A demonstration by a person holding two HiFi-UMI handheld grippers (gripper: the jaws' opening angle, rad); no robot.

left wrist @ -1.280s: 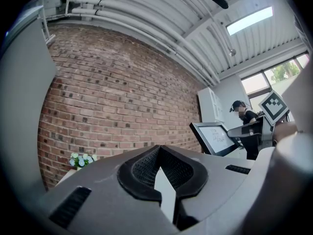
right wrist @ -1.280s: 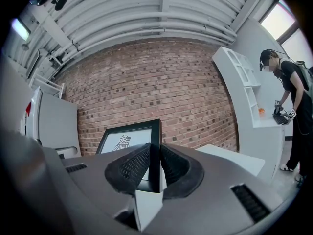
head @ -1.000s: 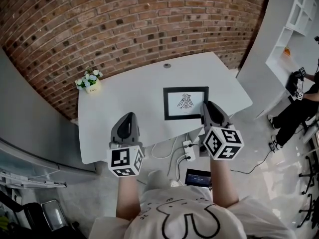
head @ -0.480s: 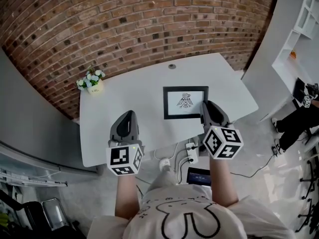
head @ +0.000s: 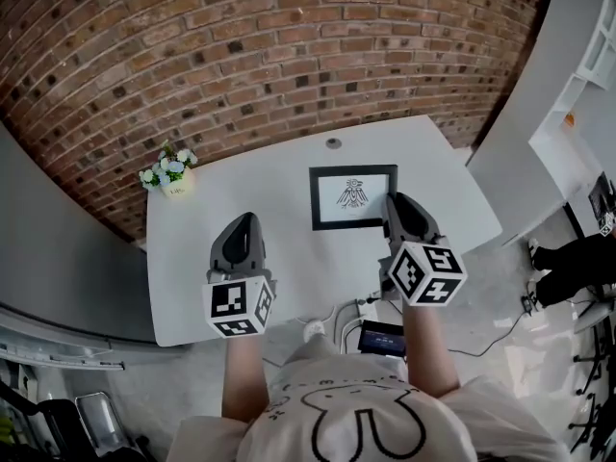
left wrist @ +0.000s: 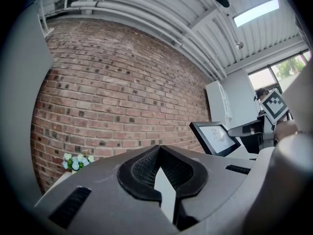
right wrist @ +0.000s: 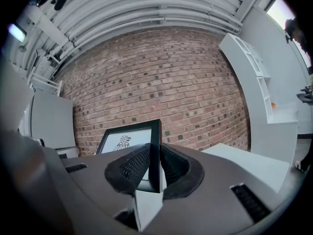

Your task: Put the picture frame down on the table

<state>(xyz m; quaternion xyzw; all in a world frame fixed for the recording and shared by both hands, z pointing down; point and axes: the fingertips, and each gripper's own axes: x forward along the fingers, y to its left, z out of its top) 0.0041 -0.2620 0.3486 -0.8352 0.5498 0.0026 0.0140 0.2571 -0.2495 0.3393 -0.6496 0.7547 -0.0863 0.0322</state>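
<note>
Masking frame (head: 352, 195) corner: R claw (head: 394, 202)

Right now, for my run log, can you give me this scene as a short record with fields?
object: picture frame, black border, bird drawing, over the white table
right claw: shut on the frame's right edge, near its close corner
left claw: shut, nothing between its jaws, over the table
frame touching table: cannot tell
other items: flower pot at the table's far left corner, by the brick wall
</note>
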